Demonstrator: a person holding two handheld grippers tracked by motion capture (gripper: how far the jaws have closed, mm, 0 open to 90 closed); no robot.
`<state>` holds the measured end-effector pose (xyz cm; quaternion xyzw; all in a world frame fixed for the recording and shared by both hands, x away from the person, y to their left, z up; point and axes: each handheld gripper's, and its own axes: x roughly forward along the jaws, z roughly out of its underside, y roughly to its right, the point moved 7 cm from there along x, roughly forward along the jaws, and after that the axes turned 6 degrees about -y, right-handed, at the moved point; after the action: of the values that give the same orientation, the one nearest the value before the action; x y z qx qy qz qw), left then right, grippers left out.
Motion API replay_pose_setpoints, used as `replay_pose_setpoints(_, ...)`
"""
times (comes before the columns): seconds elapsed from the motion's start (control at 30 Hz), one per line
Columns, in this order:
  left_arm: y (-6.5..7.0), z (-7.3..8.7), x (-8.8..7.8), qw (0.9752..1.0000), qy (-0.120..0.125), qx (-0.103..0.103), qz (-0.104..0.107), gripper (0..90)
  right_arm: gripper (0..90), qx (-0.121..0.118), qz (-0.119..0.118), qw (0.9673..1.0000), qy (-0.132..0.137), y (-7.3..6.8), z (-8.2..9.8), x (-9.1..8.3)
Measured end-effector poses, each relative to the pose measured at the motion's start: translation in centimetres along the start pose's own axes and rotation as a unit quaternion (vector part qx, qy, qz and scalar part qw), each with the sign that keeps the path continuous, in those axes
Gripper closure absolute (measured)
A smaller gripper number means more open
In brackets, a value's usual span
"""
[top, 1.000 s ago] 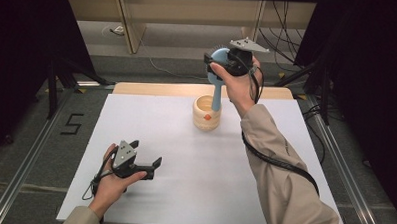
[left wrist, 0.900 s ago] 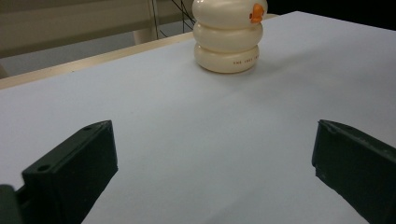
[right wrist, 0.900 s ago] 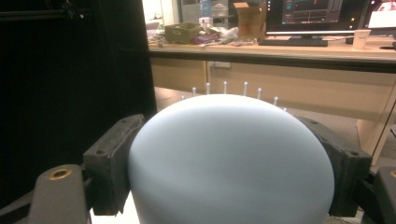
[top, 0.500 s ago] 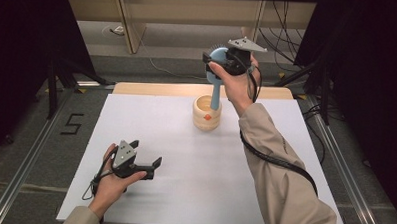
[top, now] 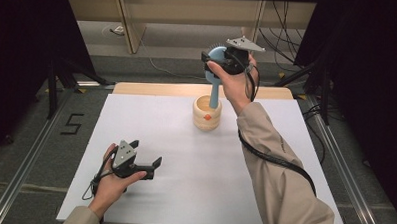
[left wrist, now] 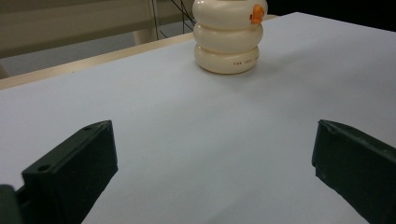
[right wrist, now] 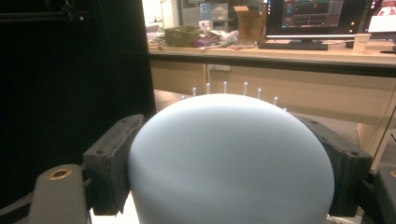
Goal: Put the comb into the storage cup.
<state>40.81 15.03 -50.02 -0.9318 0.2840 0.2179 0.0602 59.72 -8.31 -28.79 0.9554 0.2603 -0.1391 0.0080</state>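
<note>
Your right gripper [top: 217, 60] has its fingers clenched on the round head of the blue hairbrush [top: 215, 77]. The brush hangs upright, handle pointing straight down into the cream ringed holder [top: 207, 114] at the far middle of the white surface [top: 285, 160]. The handle's tip is hidden inside the holder, so you can't tell whether it touches bottom. Your left gripper [top: 152, 168] rests well apart, fingers spread and empty.

Right gripper [top: 216, 60] raised above table's far edge, clamped on blue hairbrush [top: 215, 77] head, handle hanging into cream ringed holder [top: 207, 113], left gripper [top: 152, 167] resting open-jawed on white table [top: 183, 191], near side.
</note>
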Motion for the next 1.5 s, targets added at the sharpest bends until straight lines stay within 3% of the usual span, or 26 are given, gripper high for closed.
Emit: replay_pose_setpoints(1.5, 0.0, 0.1, 0.1, 1.0000, 0.000, -0.003, -0.001, 0.0, 21.4, -0.006, -0.001, 1.0000, 0.006, -0.1, 0.8, 1.5)
